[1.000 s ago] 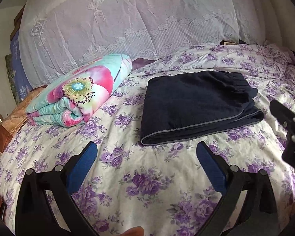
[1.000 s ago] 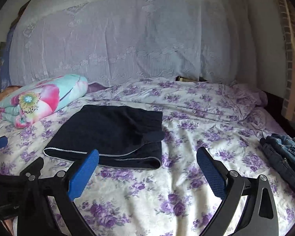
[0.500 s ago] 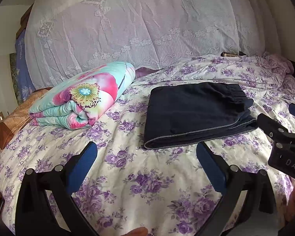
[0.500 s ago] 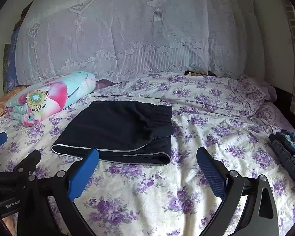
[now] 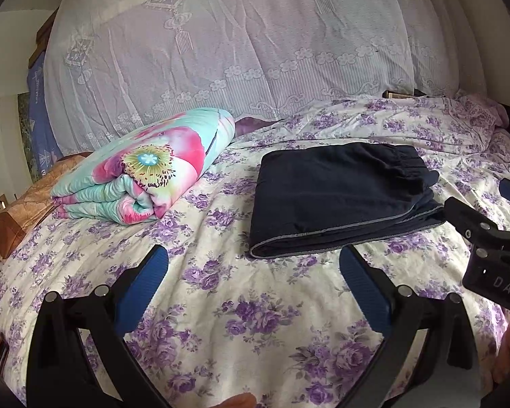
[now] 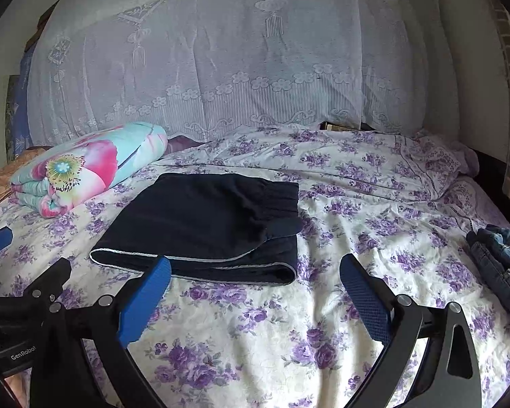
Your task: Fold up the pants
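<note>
Folded dark navy fabric pants are laid flat on the purple-flowered bed sheet, just beyond the left claw and right claw, both spread apart and empty.

The pants are a soft, matt dark navy knit cloth with a thin grey stitched hem and a gathered elastic waistband, lying on the bed sheet, a thin, slightly creased cotton-like cloth printed with purple flowers. Left of the pants, the rolled quilt looks smooth and faintly silky. Behind the pants hangs a lace curtain, sheer and patterned. Right of the pants lies rough blue denim clothing. Each hand-held gripper, left and right, is matt black plastic with shiny metal screws; its fingers carry textured blue rubbery pads.
</note>
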`<state>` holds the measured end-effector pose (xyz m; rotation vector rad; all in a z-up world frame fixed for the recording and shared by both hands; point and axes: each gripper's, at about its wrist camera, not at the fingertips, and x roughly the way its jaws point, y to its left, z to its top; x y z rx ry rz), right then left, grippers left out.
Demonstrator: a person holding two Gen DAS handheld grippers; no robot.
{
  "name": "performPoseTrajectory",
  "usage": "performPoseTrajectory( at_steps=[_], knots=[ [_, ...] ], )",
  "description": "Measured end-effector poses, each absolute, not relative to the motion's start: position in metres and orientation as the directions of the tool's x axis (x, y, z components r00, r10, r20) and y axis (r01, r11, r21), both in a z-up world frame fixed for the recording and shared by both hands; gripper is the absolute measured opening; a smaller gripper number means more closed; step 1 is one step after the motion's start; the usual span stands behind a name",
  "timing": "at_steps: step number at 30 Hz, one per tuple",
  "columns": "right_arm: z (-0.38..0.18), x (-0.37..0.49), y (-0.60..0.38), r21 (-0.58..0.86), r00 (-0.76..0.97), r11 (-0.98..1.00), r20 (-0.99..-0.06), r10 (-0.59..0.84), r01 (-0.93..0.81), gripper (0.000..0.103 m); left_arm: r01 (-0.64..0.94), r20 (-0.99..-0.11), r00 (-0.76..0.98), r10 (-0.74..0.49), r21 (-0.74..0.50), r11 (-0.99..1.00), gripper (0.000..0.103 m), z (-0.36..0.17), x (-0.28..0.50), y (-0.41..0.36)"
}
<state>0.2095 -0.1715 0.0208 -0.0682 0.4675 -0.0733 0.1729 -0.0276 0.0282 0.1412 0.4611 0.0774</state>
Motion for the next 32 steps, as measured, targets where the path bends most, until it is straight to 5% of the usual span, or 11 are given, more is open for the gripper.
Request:
performPoseTrajectory(
  at_steps=[32],
  knots=[
    [0.0211, 0.2104, -0.1715, -0.083, 0.89, 0.995, -0.449, -0.085, 0.053, 0.1, -0.028, -0.423, 0.901, 0.094, 0.16, 0.987, 0.098, 0.0289, 0.172, -0.0271]
  ],
)
